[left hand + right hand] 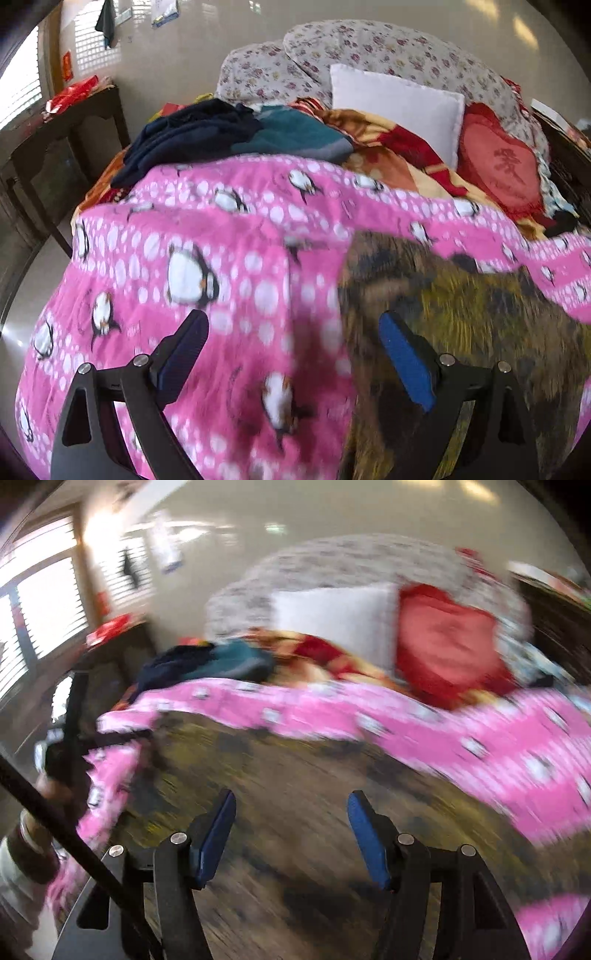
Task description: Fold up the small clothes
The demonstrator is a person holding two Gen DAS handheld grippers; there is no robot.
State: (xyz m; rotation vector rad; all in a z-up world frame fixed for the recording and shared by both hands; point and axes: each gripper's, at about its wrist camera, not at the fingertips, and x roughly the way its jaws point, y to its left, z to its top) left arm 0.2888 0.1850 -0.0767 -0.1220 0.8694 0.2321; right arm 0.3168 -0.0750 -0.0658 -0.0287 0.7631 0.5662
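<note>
One mottled brown-olive garment (461,314) lies flat on pink penguin blanket (184,258), right of left gripper (291,332), directly under right gripper (291,812). Both grippers' jaws apart, holding nothing. Two pillows behind: one white (399,107), one red (498,162).

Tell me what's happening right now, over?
Left gripper open, empty. Right gripper open, empty. Olive-brown patterned garment lying on pink penguin blanket, not yet gripped. Nothing blocking; right view blurred.

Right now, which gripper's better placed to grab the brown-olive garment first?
Right, probably. The right gripper is open directly over the brown-olive garment, cloth filling the view between its fingers. The left gripper is open too, but mostly over the pink penguin blanket, at the garment's edge.
</note>
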